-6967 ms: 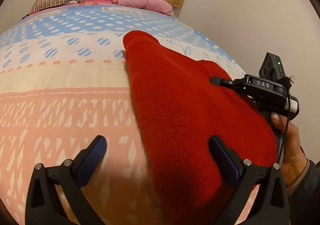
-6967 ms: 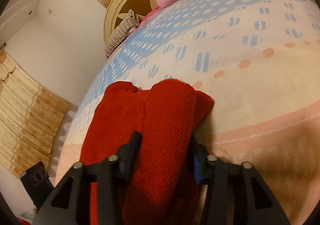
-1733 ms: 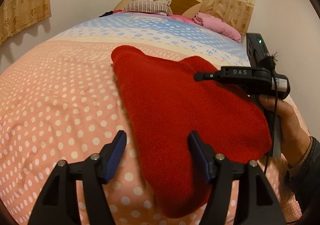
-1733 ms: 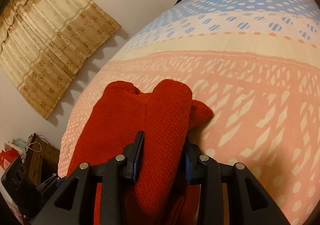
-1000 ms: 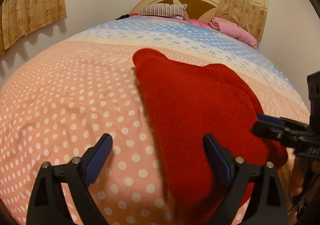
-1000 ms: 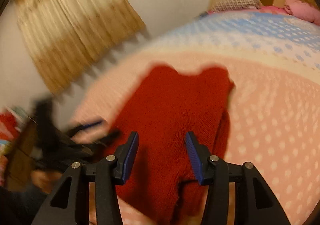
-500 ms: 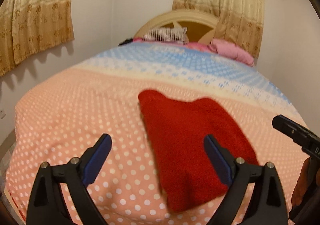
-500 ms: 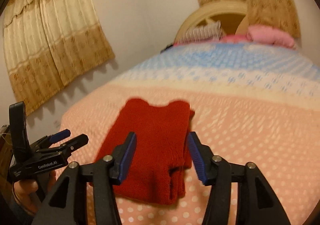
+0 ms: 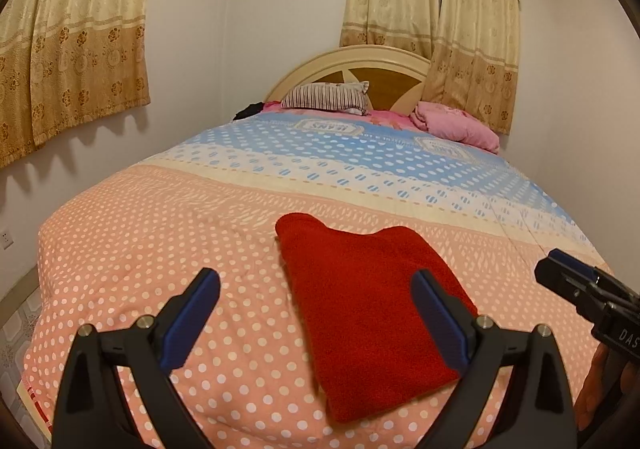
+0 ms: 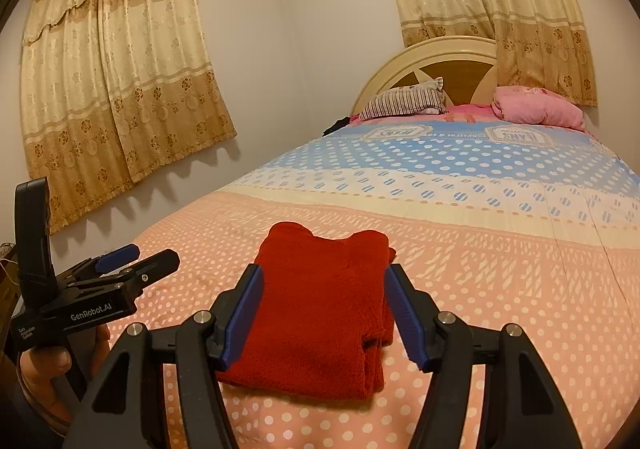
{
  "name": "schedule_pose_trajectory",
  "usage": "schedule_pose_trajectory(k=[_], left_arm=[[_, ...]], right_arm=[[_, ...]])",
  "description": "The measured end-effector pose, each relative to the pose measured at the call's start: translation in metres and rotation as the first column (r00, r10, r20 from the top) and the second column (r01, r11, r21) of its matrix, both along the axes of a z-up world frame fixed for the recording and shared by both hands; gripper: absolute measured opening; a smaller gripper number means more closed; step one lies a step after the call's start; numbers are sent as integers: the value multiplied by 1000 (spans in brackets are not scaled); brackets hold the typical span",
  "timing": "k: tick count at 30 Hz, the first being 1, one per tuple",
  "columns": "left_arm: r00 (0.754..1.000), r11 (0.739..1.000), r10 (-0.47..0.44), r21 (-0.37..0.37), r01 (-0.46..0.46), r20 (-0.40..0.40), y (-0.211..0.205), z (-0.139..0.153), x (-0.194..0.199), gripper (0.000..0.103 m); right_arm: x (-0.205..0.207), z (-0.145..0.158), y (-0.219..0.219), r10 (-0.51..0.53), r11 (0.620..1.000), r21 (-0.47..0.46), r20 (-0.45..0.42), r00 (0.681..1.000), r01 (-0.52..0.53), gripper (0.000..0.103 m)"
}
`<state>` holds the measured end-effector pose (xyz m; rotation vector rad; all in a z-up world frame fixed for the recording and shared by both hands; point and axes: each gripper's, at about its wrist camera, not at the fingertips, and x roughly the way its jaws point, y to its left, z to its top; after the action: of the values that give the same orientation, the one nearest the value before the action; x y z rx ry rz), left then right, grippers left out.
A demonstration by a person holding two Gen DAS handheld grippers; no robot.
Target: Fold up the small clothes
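We are looking at the red garment lying folded into a neat rectangle on the bedspread, near the foot of the bed, layered edges showing along its right side. We are judging the fold finished and the step in hand to be the release and withdrawal. Our right gripper is hovering above it with jaws spread and nothing between the pads; they have just been opening. Our left gripper is also standing wide and empty, with the cloth at about one o'clock beyond it. The next move is likely calling for another garment, though we are seeing none here. A striped pillow and a pink pillow are lying at twelve o'clock by the headboard, well apart. Curtains are hanging at ten o'clock. Nothing is standing in the way.
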<state>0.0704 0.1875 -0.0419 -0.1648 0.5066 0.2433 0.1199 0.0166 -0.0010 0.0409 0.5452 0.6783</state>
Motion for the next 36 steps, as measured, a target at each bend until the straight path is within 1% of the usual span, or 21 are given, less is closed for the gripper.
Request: schedule_pose_trajectory(k=[16,36], left_arm=[[1000,1000,-2,0,2,-6,-4,-1,-2,99],[1000,1000,-4,-6,4,-13,-6,-2,-1,99]], right_arm=[[0,-3,-1,-10,1000,13,-4,1000,11,64],[-6,-3,1,2,1000,18,1,1000,-2,64]])
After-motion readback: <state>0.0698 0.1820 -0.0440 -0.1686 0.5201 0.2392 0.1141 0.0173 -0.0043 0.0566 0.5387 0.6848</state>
